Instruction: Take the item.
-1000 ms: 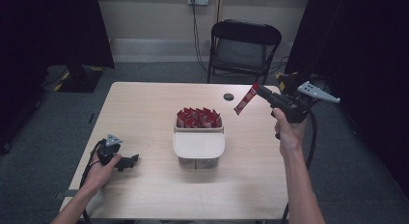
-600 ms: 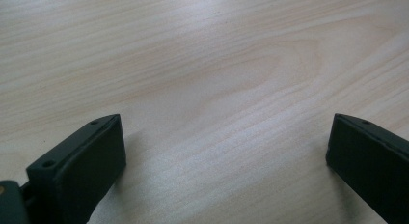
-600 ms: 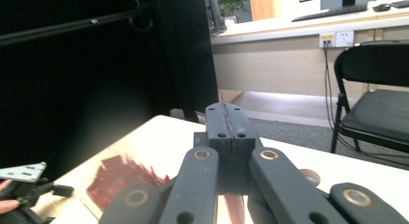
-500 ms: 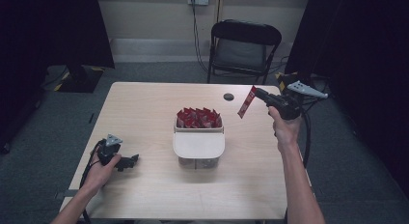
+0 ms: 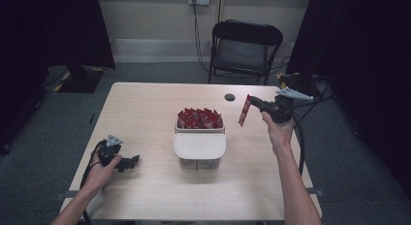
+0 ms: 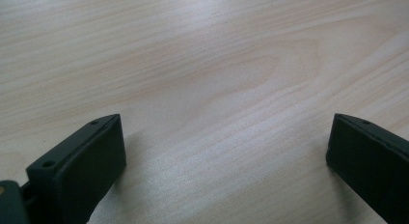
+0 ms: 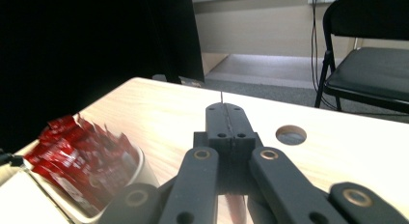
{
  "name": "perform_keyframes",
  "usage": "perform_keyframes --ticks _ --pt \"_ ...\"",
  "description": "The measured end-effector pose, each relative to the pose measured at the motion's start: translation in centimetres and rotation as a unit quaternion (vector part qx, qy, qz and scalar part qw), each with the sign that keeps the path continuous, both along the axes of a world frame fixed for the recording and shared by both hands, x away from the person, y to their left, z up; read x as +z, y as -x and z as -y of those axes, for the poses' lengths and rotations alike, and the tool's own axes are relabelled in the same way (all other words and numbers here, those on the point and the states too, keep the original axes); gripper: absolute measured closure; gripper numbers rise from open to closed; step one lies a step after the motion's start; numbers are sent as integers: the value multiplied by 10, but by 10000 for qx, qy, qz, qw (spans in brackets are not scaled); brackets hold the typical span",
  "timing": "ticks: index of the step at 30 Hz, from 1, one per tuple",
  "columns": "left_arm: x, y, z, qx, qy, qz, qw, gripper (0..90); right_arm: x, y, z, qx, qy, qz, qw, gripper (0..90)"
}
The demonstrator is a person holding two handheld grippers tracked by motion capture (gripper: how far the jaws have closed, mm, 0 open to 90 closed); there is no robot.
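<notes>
Nearest the person, the left gripper (image 5: pixel 132 162) rests on the worktop (image 5: pixel 145 113) left of the white container (image 5: pixel 199 146), jaws wide apart with bare wood between them. Farther off, right of that container, the right gripper (image 5: pixel 251 103) is clamped on a red packet (image 5: pixel 244 111), which hangs long axis near upright from the jaws. The container's red packets (image 5: pixel 199 118) lie to the held packet's left and lower, so the right hand is plainly nearer.

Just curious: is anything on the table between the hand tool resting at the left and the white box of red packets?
No. In the high view, bare wood lies between the left gripper and the white box holding red packets.
</notes>
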State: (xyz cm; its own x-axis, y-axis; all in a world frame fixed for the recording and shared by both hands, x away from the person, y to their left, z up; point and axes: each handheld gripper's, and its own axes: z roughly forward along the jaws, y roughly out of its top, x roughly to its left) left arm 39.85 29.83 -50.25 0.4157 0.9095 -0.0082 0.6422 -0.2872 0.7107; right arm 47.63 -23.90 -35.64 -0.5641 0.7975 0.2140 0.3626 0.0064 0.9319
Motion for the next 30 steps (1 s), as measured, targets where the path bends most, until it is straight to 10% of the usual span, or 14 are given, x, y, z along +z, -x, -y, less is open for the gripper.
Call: perform_keyframes --ticks 30 --pt "0 1 0 -31 -5 4 10000 0 -38 9 -1 107 552 -458 9974 900"
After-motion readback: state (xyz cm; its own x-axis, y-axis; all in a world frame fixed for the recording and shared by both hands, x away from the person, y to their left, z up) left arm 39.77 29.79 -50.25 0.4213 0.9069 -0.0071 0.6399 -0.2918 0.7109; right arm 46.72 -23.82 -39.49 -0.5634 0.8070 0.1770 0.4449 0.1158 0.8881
